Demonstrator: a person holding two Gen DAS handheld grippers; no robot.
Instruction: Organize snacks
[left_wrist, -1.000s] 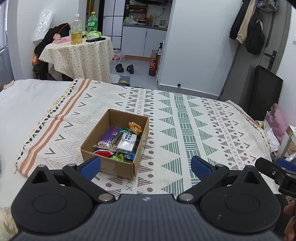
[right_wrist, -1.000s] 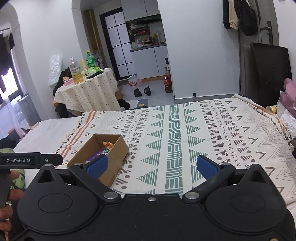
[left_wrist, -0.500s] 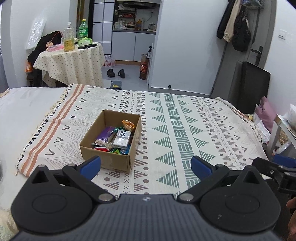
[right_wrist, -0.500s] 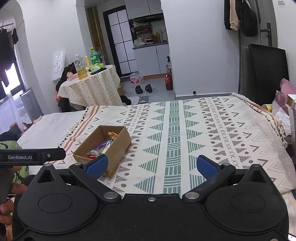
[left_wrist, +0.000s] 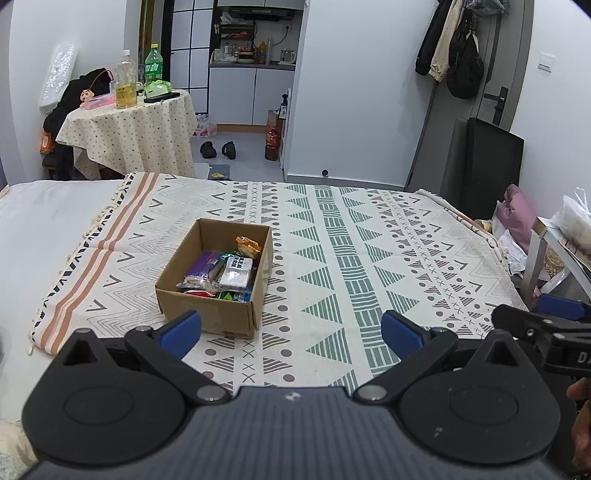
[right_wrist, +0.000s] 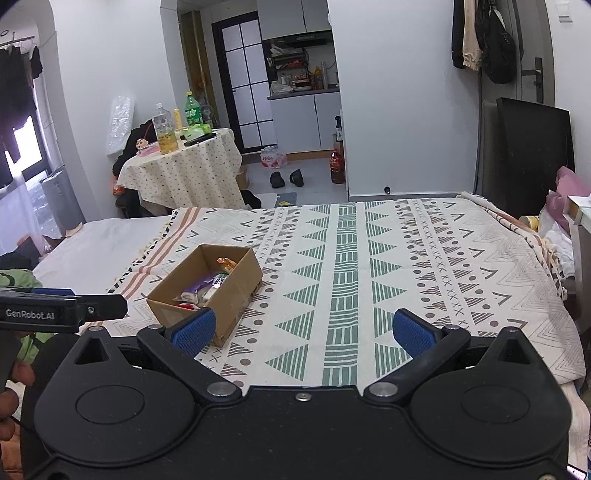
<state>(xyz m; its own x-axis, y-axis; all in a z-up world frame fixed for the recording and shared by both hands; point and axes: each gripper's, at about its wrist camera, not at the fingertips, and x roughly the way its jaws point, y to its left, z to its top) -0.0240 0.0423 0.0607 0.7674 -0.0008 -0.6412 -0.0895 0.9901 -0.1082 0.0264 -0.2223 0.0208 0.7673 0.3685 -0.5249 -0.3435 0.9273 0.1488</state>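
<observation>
Behind the bed (left_wrist: 44, 229), a cloth-draped desk (left_wrist: 136, 125) is carrying bottles (left_wrist: 125, 79). On the patterned blanket (left_wrist: 369, 258), a cardboard box (left_wrist: 207, 314) is sitting left of centre, holding mixed snack packets (left_wrist: 236, 273). Left tool (left_wrist: 291, 328) and right tool (right_wrist: 303, 328) are hovering spread wide, empty, nothing blocking either.

snacks (left_wrist: 225, 267) in box (left_wrist: 207, 314) | box on blanket (left_wrist: 351, 258) | table (left_wrist: 136, 133) behind

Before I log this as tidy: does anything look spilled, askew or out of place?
Nothing stands out. The brown cardboard box sits flat on the patterned blanket, snack packets piled loosely inside, none spilled that I can see. Both tools, left and right, are open and empty.
</observation>
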